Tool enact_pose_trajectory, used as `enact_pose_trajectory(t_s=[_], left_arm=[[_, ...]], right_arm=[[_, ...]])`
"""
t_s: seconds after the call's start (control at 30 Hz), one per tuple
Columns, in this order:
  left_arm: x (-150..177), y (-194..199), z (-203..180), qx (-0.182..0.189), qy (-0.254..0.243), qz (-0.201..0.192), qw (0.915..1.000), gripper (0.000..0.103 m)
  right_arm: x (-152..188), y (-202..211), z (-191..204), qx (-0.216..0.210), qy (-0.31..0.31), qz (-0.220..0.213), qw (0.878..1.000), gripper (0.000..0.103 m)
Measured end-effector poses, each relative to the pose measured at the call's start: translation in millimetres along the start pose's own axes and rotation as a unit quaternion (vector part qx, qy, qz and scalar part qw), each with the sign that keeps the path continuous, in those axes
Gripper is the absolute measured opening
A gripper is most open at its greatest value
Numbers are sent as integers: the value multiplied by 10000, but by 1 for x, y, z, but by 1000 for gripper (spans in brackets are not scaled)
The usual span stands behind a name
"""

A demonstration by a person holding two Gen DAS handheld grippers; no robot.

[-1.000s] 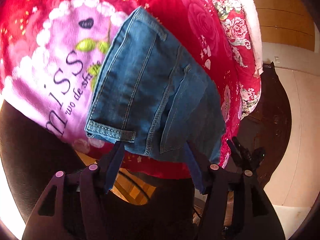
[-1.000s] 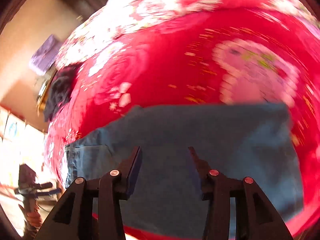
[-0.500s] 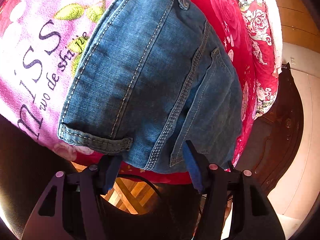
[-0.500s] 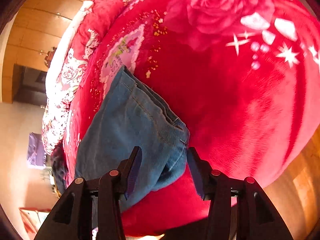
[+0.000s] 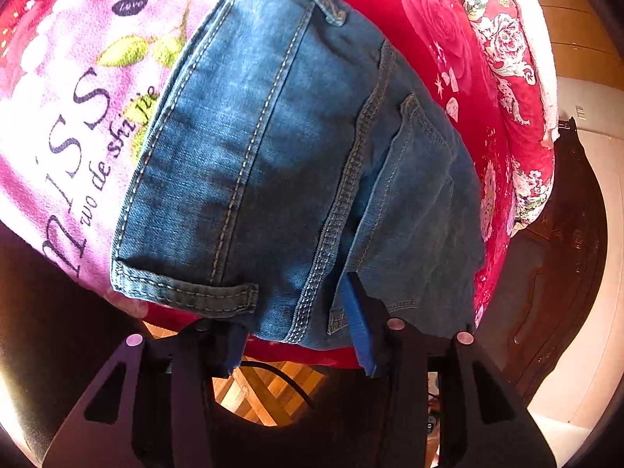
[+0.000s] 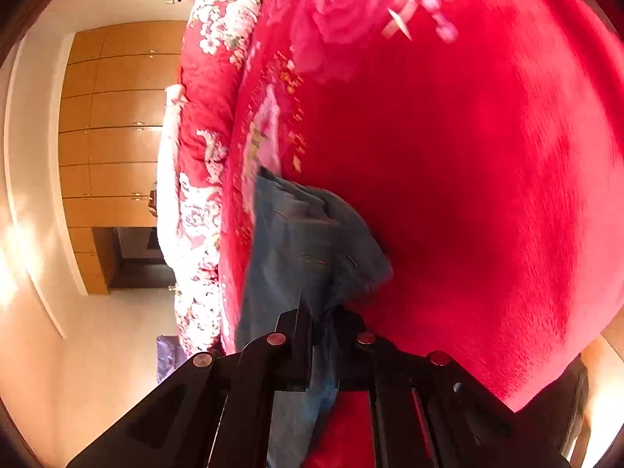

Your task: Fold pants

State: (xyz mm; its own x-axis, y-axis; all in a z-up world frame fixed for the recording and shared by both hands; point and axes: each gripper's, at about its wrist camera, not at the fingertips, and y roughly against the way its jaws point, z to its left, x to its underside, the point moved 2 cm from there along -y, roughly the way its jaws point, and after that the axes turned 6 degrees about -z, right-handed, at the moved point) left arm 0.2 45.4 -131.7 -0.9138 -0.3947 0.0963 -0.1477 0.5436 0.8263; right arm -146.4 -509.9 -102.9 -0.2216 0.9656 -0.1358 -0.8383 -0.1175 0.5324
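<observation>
Folded blue jeans lie on a red blanket at the bed's near edge. My left gripper is at their hanging edge and its jaws are closing. Denim lies between them, with the left finger tucked under the hem and the blue right pad beside the pocket seam. In the right wrist view the jeans bunch up against the blanket. My right gripper is shut on a pinch of that denim.
A pink patch with lettering covers the blanket left of the jeans. Wooden floor and a black cable show below the bed edge. Dark carved furniture stands at the right. A wooden wardrobe is behind the bed.
My left gripper came closer to the jeans' edge and its jaws narrowed around it. My right gripper rolled, swung to the jeans' corner and shut on the denim.
</observation>
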Motion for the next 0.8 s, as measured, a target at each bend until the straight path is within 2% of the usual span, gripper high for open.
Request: enact_pose_trajectory(t_s=[0.07,0.13,0.2,0.27,0.33,0.37,0.43,0.53,0.57,0.6,0.63,0.67,0.73,0.8], left_arm=[[1,0,1,-137,-135,-66,9998,42],[1,-13,8,-325,-163,14,9993,38],[0,-21,12,-314,-13,101,9995,37],[0,-19,8,-369,-100,179,9991,37],[1,-12,5,-382,-310,269,9984,37],[3,-6,4,-382,-482,325,9976,37],[12,7,-2,-218,-928,494,9942,37],[27,30,-25,-50,-1750,548,9830,37],[30,36,-38,-73,-2032,467,9780,37],[29,39,-53,-89,-2294,377,9726,41],[28,41,-68,-104,-2528,278,9671,51],[26,40,-85,-96,-2744,175,9614,56],[19,29,-122,-62,-3061,99,9519,59],[18,8,-166,86,-3401,246,9400,59]], right_arm=[[-7,17,34,256,896,-67,9956,5],[-7,18,43,652,1404,121,9879,5],[-3,14,24,1122,1441,319,9827,5],[2,8,-2,1501,1189,471,9804,5],[7,14,-13,1528,1004,387,9824,7],[7,18,-13,1489,971,330,9835,12],[3,28,-8,1487,999,186,9837,15],[-8,45,6,1685,1337,-198,9764,17],[-12,49,8,1691,1393,-281,9753,24],[-16,49,9,1664,1387,-293,9758,35],[-19,49,8,1662,1350,-286,9764,40],[-23,47,6,1654,1303,-281,9772,44],[-25,41,1,1533,1109,-233,9817,44],[-23,34,-6,1437,905,-190,9853,44]])
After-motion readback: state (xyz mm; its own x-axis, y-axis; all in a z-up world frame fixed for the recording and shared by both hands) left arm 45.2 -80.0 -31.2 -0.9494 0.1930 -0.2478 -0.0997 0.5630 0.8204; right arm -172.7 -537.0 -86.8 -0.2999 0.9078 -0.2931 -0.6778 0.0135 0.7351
